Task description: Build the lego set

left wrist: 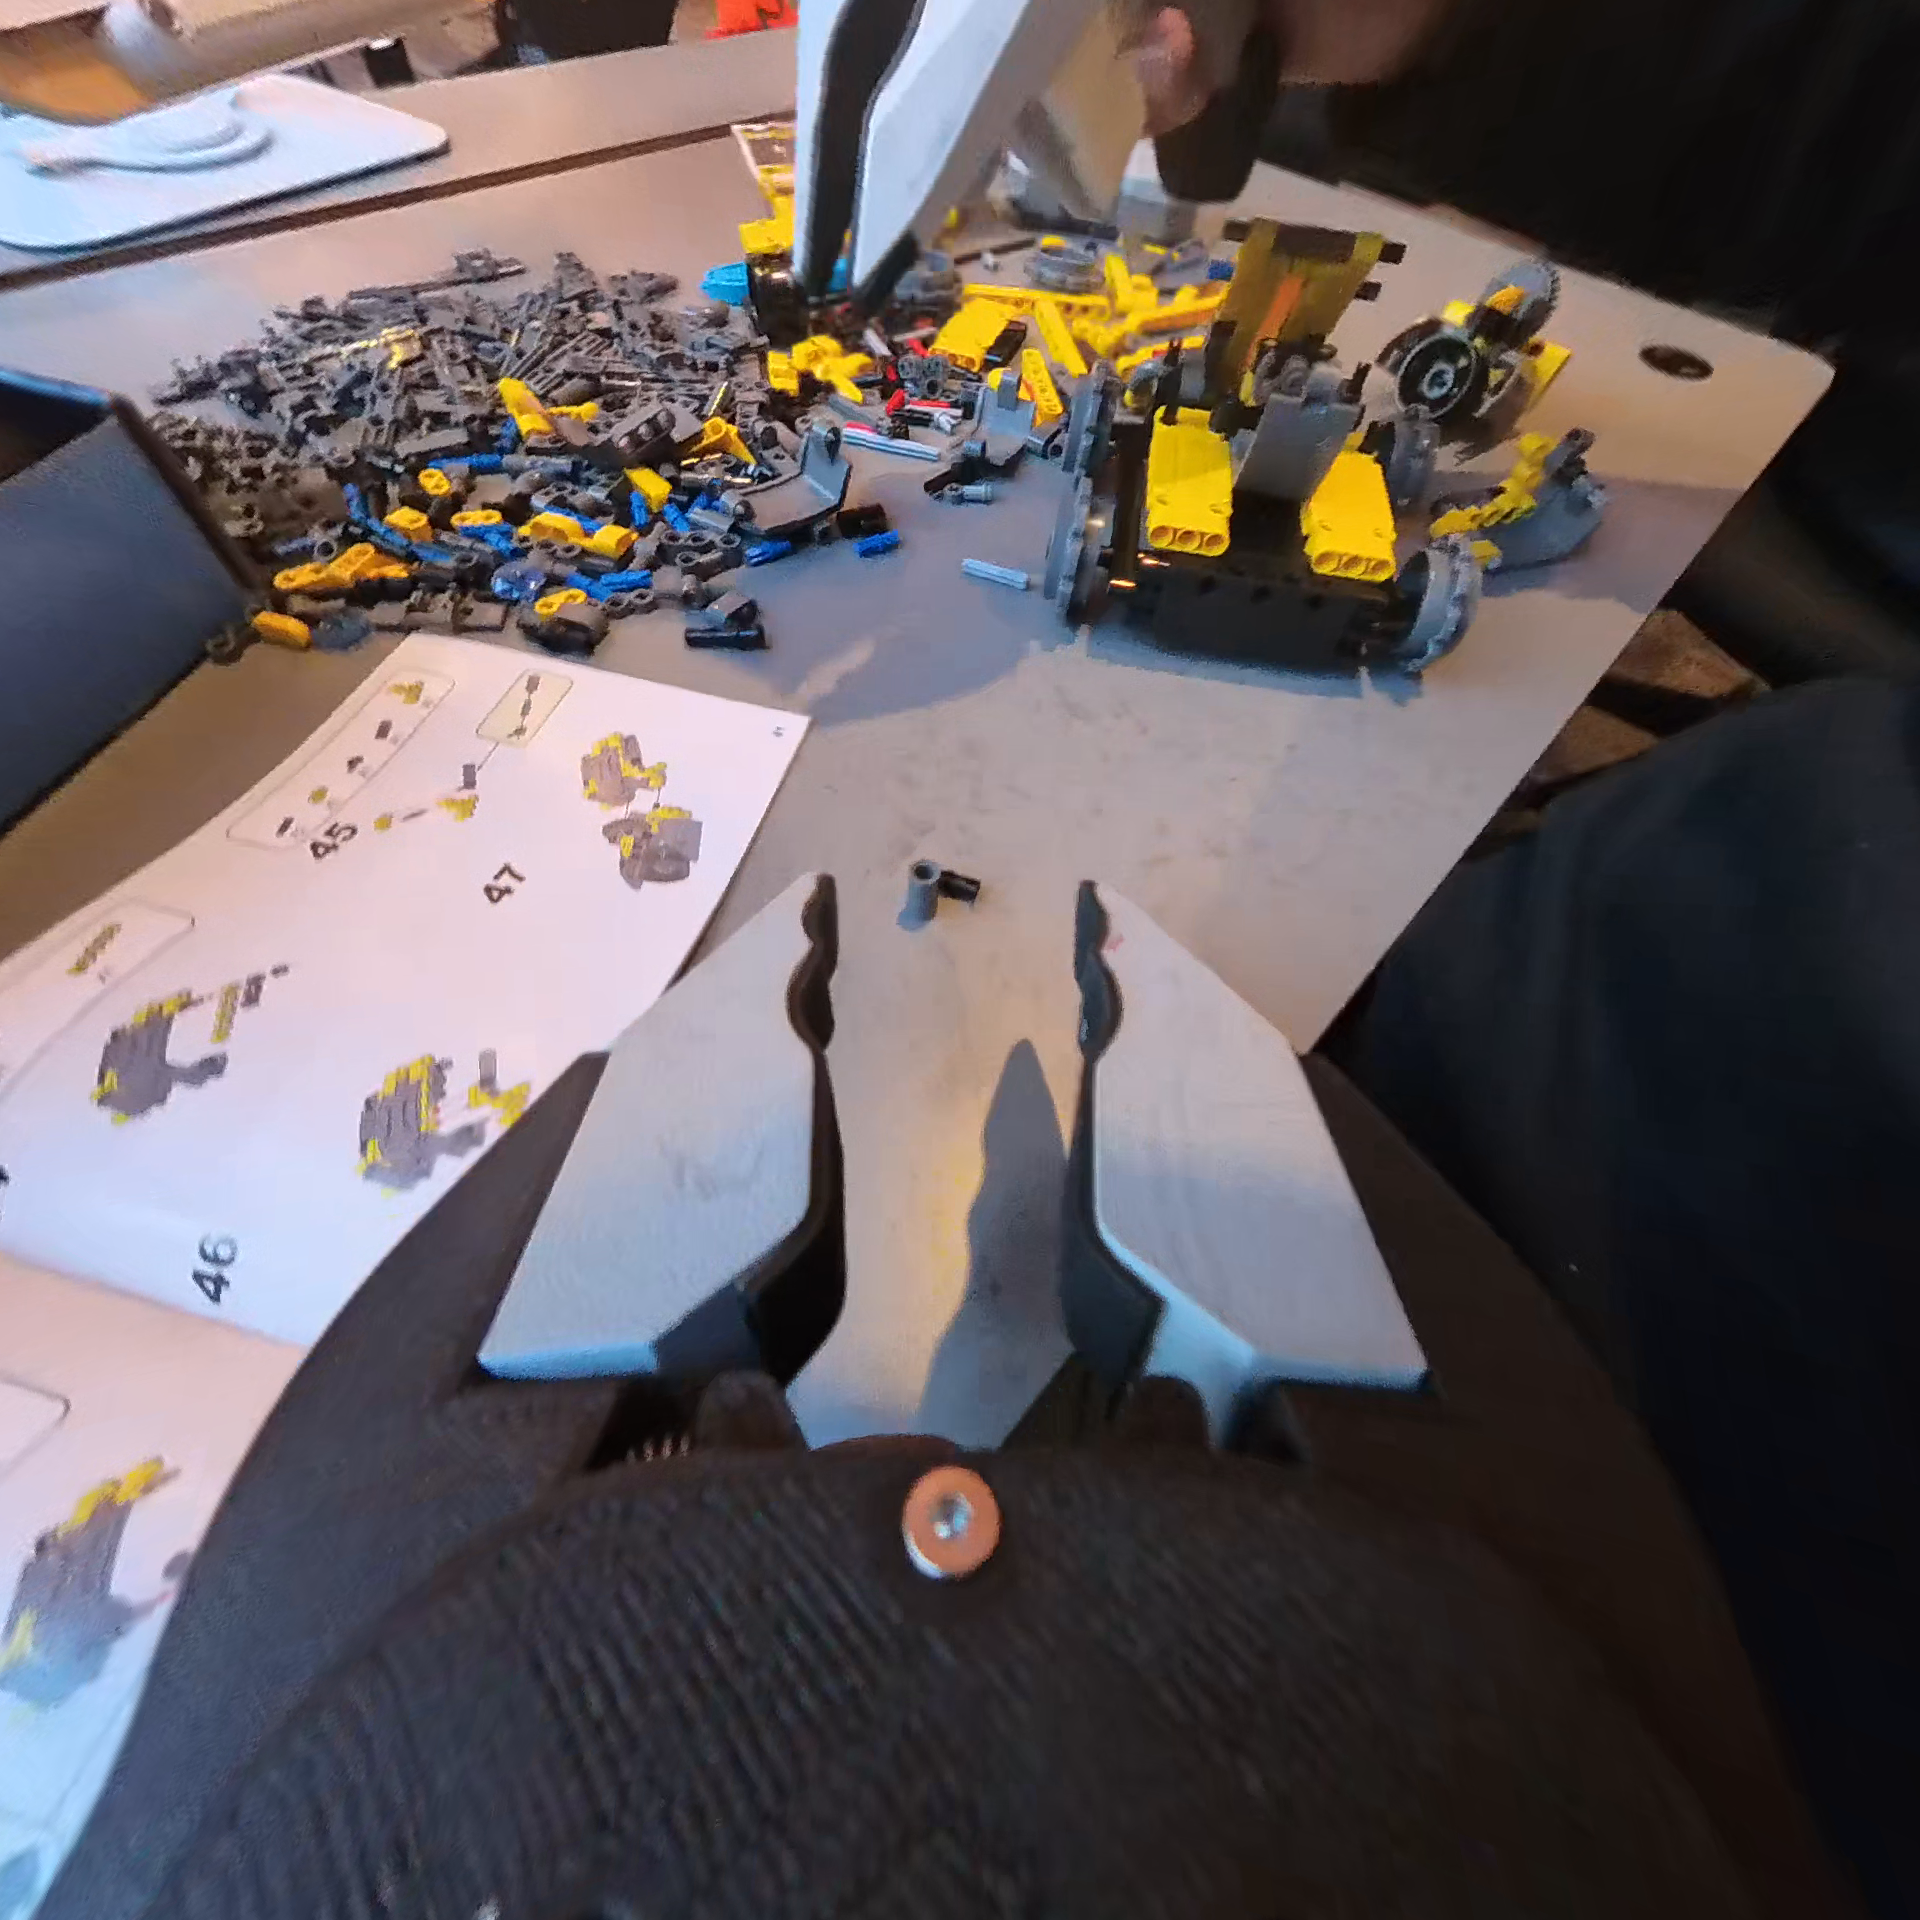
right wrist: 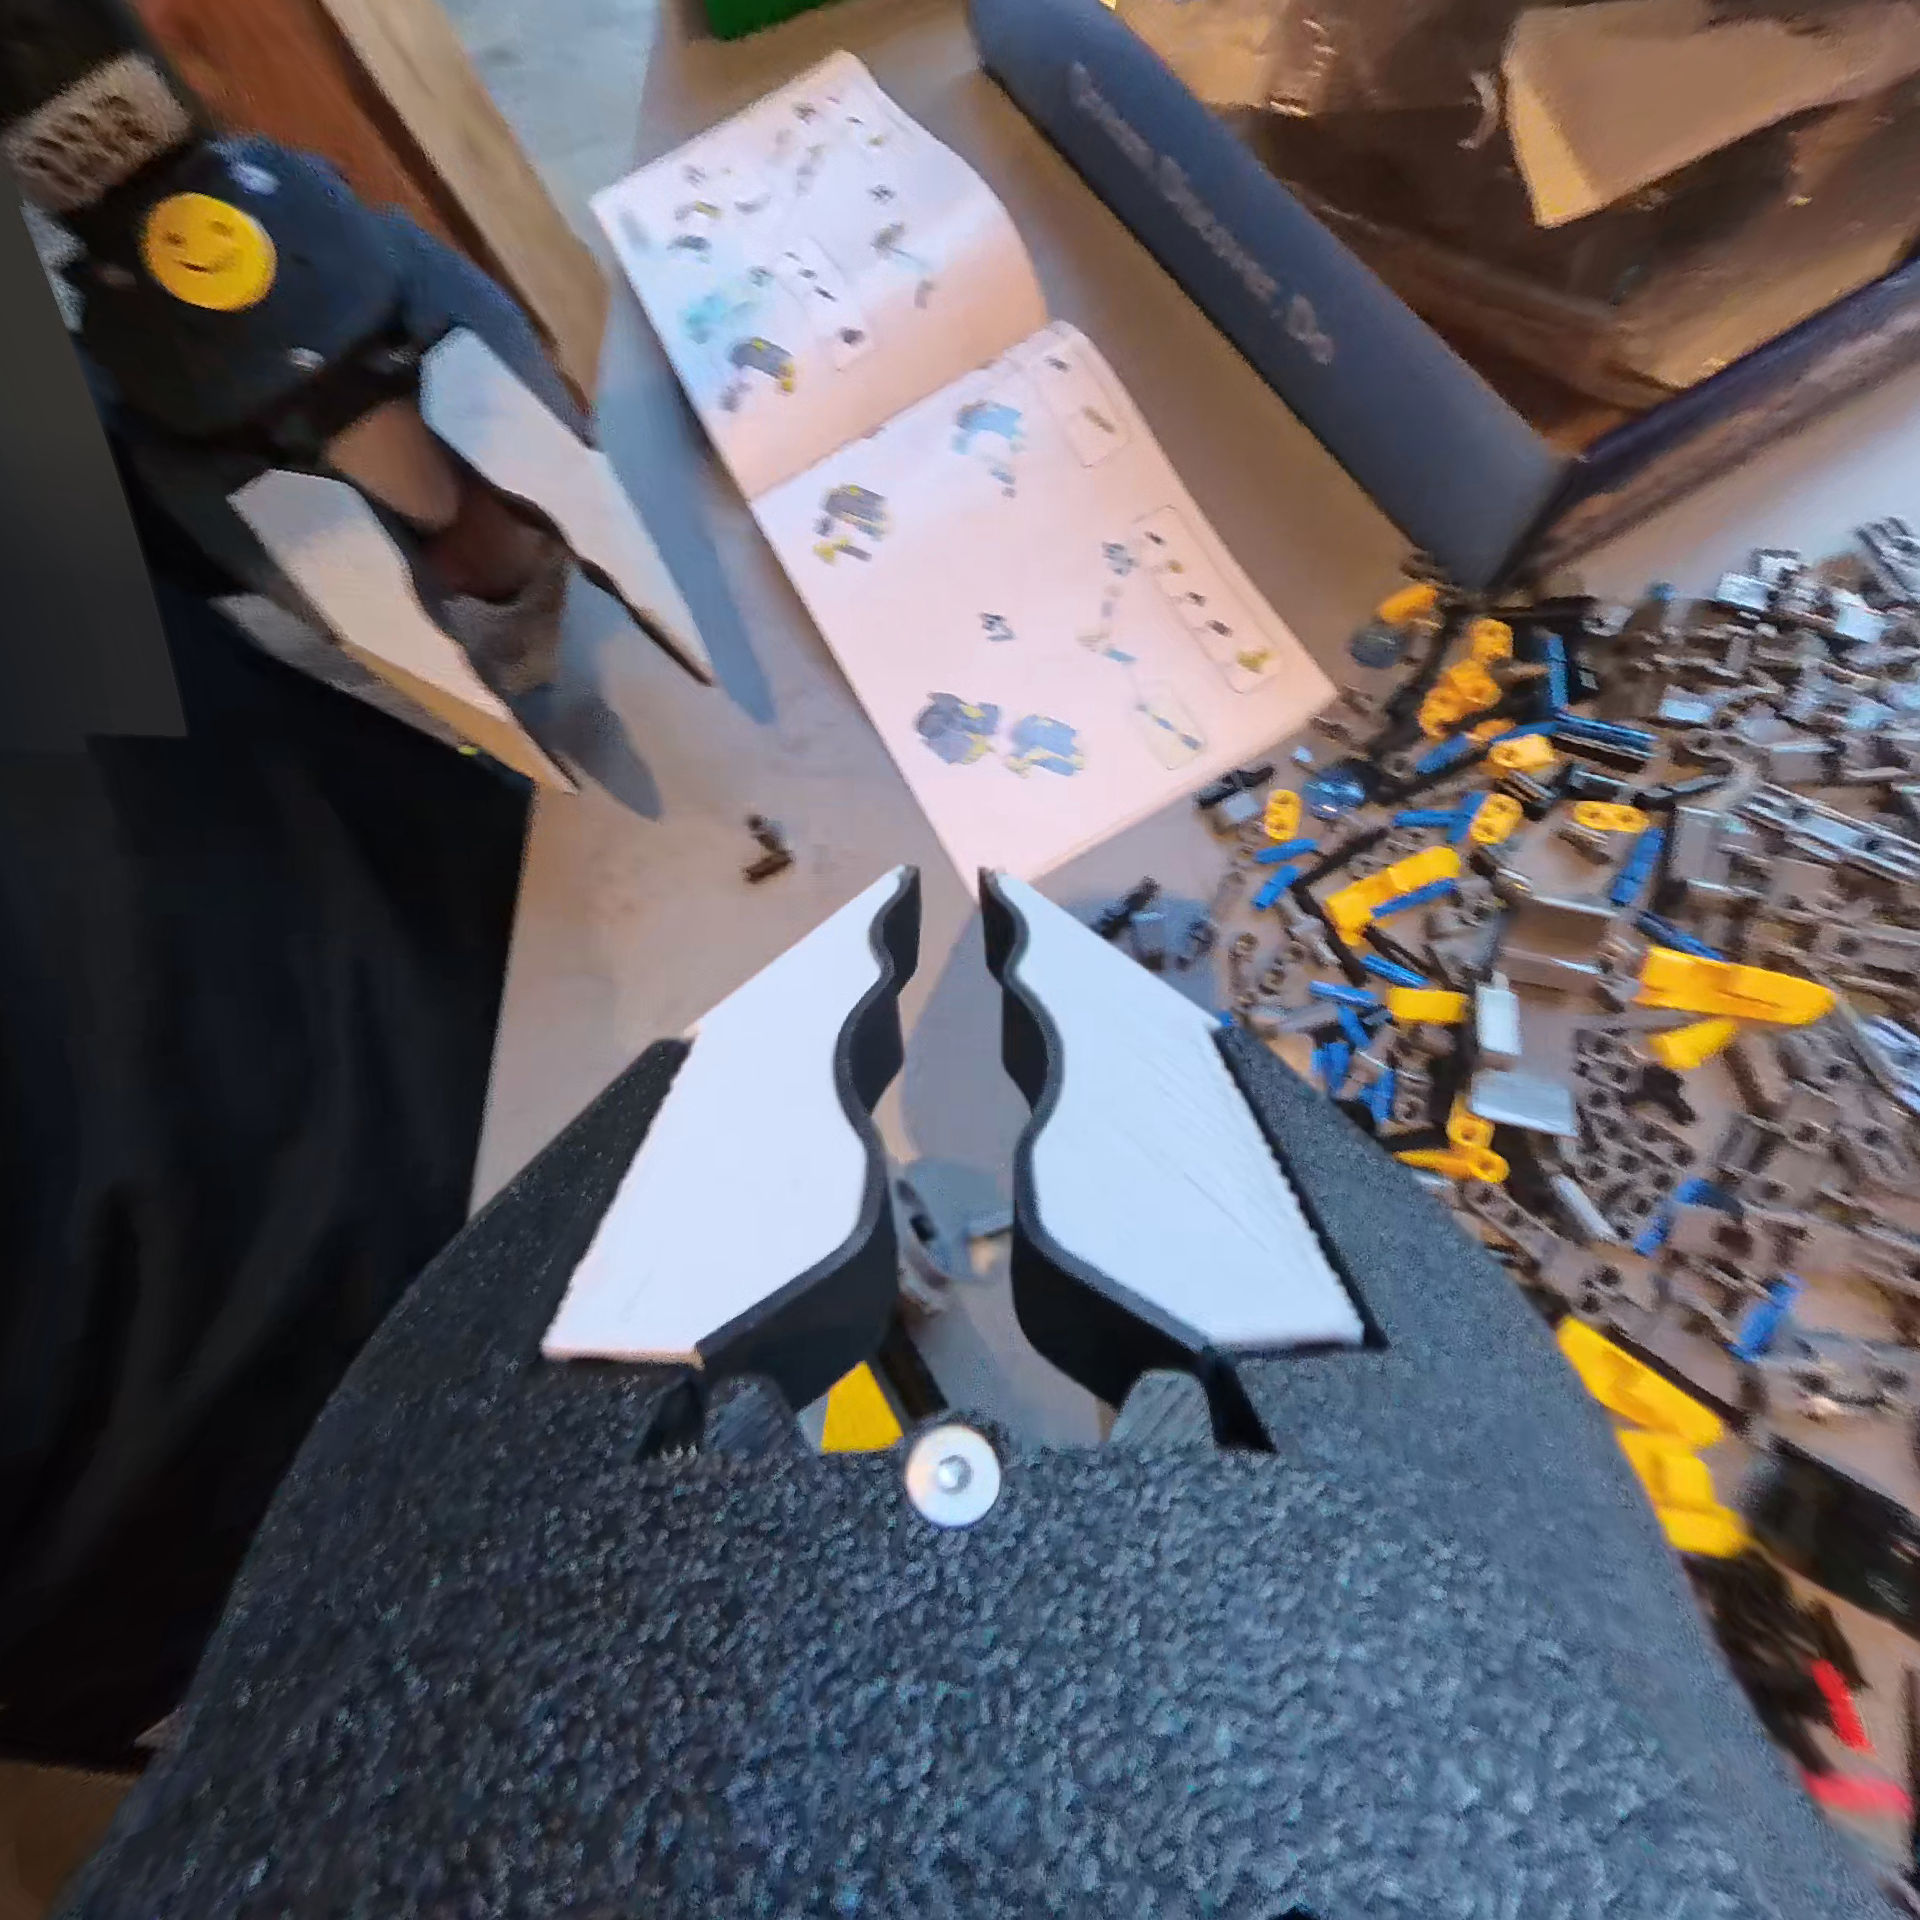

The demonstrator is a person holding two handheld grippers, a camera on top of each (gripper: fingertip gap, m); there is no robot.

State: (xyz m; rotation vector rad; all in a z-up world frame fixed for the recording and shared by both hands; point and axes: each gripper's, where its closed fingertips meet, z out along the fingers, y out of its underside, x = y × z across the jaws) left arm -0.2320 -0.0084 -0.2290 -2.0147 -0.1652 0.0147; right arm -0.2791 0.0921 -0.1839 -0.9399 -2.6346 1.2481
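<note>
The left hand-held gripper (left wrist: 951,904) hovers low over the desk (left wrist: 1091,748) with its fingers spread and empty, a small grey-and-black connector piece (left wrist: 938,888) lying just ahead of its tips, beside the open instruction booklet (left wrist: 416,935). The right hand-held gripper (right wrist: 951,899) hangs beyond the booklet at the pile of loose building pieces (left wrist: 499,457), its fingers nearly pressed together with nothing visibly pinched. Right of the pile stands a partly built yellow-and-grey model (left wrist: 1257,520), so many pieces remain unassembled.
</note>
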